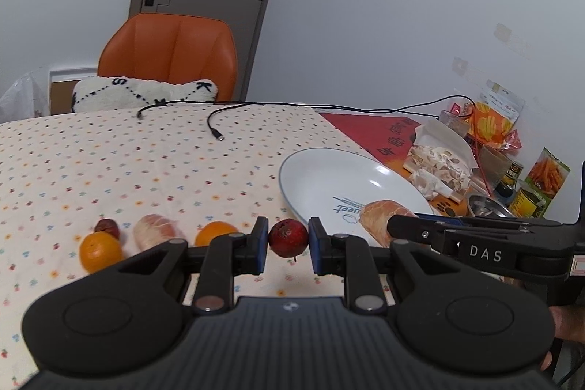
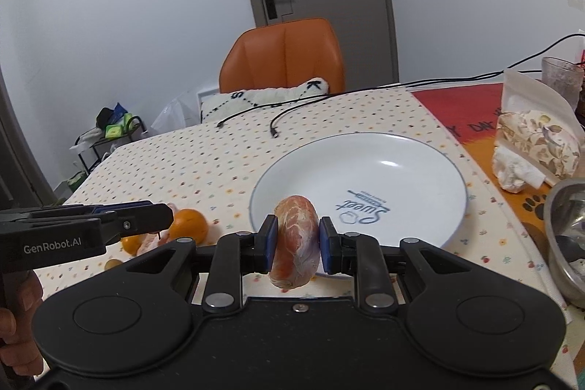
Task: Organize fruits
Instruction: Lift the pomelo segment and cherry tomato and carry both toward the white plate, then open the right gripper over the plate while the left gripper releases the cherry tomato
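Observation:
My left gripper (image 1: 289, 242) is shut on a small dark red fruit (image 1: 288, 235), held just above the dotted tablecloth left of the white plate (image 1: 329, 170). My right gripper (image 2: 296, 242) is shut on a peeled pink citrus segment (image 2: 295, 229) over the near rim of the plate (image 2: 402, 148). In the left wrist view that segment (image 1: 376, 218) shows in the right gripper (image 1: 393, 225) at the plate's edge. On the cloth lie two oranges (image 1: 100, 251) (image 1: 215, 233), another peeled segment (image 1: 155, 231) and a second small red fruit (image 1: 107, 226).
Two black cables (image 1: 215, 130) cross the far part of the table. Snack bags, a wrapped packet (image 1: 438, 163), cans and a metal bowl (image 2: 566, 236) crowd the right side. An orange chair (image 1: 168, 53) with a cushion stands behind the table.

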The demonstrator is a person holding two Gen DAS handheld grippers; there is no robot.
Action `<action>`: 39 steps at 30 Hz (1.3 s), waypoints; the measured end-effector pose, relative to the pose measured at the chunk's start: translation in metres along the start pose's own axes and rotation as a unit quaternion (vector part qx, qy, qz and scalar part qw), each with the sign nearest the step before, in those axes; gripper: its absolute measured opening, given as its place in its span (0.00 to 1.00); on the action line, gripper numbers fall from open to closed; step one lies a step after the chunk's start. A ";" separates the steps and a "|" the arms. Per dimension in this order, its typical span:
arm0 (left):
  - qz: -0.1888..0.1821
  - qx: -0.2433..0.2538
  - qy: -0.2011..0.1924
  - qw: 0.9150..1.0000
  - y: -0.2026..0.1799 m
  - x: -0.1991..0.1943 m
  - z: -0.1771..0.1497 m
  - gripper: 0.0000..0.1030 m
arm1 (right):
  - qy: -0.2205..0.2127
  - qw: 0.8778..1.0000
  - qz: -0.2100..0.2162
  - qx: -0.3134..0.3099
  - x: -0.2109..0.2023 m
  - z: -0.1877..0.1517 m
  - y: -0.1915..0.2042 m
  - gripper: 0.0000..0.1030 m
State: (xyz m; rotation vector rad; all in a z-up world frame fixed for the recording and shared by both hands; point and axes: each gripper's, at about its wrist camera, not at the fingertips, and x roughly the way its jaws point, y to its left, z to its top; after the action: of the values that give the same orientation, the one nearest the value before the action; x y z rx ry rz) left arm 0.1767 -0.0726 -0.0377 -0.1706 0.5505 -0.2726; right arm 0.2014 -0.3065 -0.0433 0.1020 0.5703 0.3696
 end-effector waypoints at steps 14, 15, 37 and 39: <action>-0.023 0.020 0.010 0.999 -0.027 0.037 0.011 0.21 | -0.005 1.000 -0.012 0.025 0.005 0.000 -0.027 0.21; -0.024 0.021 0.011 0.999 -0.029 0.040 0.011 0.21 | -0.005 1.000 -0.014 0.026 0.005 0.000 -0.028 0.21; 0.010 0.000 0.012 1.000 -0.014 0.034 0.015 0.52 | -0.011 0.999 -0.020 0.038 0.019 0.005 -0.037 0.11; 0.015 0.000 0.013 1.000 -0.010 0.029 0.015 0.53 | -0.012 0.999 -0.028 0.033 0.021 0.007 -0.036 0.14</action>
State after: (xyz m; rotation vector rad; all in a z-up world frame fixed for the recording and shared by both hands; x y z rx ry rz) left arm 0.2060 -0.0899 -0.0373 -0.1595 0.5783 -0.2452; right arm 0.2329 -0.3318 -0.0556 0.1541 0.5612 0.2949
